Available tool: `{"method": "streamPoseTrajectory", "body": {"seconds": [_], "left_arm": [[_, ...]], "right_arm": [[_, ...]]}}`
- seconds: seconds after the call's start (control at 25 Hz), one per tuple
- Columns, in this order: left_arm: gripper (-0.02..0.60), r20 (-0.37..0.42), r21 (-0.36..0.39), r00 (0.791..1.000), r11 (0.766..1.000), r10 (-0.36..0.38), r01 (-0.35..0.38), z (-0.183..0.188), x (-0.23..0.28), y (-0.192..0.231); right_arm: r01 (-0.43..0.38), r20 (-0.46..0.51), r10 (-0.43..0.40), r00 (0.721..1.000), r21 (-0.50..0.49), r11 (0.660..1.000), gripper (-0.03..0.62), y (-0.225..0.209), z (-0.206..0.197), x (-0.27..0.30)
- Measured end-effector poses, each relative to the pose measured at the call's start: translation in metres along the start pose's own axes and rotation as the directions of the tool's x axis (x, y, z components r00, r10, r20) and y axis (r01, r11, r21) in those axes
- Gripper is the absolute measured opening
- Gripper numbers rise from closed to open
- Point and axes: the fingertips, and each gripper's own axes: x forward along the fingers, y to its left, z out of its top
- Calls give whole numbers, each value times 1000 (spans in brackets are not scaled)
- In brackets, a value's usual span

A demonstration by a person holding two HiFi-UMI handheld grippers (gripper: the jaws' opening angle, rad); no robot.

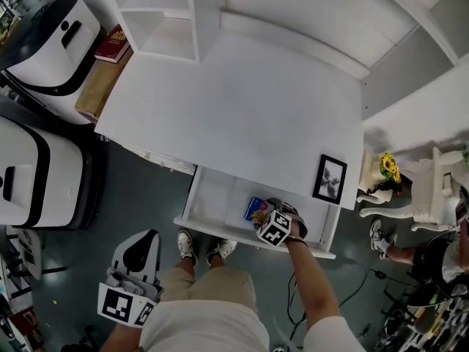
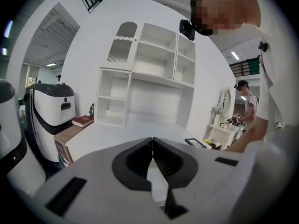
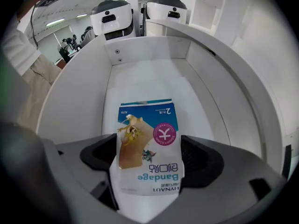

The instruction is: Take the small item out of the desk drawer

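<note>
The desk drawer (image 1: 212, 228) stands pulled out under the white desk (image 1: 234, 108). Inside it lies a small blue-and-white bandage packet (image 1: 253, 207), printed side up. My right gripper (image 1: 262, 215) reaches down into the drawer over it. In the right gripper view the packet (image 3: 148, 125) fills the gap of the right gripper (image 3: 148, 160), and both pads meet its long edges while it rests on the drawer floor (image 3: 140, 83). My left gripper (image 1: 143, 239) hangs low at the left beside the person's leg, away from the desk. Its jaws (image 2: 153, 140) are shut with nothing in them.
A black picture frame (image 1: 330, 180) lies on the desk's front right corner above the drawer. A red book (image 1: 113, 44) rests on a brown box at the far left, next to two white machines (image 1: 51, 42). A white side table with yellow flowers (image 1: 388, 167) stands right.
</note>
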Motion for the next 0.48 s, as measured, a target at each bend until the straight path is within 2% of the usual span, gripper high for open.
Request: {"method": "streamPoseTrajectory", "body": {"seconds": [0.2, 0.48], "left_arm": [[17, -1, 0, 1000, 1000, -26, 26, 0, 0, 5], [17, 13, -5, 996, 997, -83, 83, 0, 0, 12]], "right_arm": [[57, 27, -58, 998, 47, 997, 440, -3, 2, -8], [134, 54, -137, 989, 41, 990, 440, -3, 21, -30]]}}
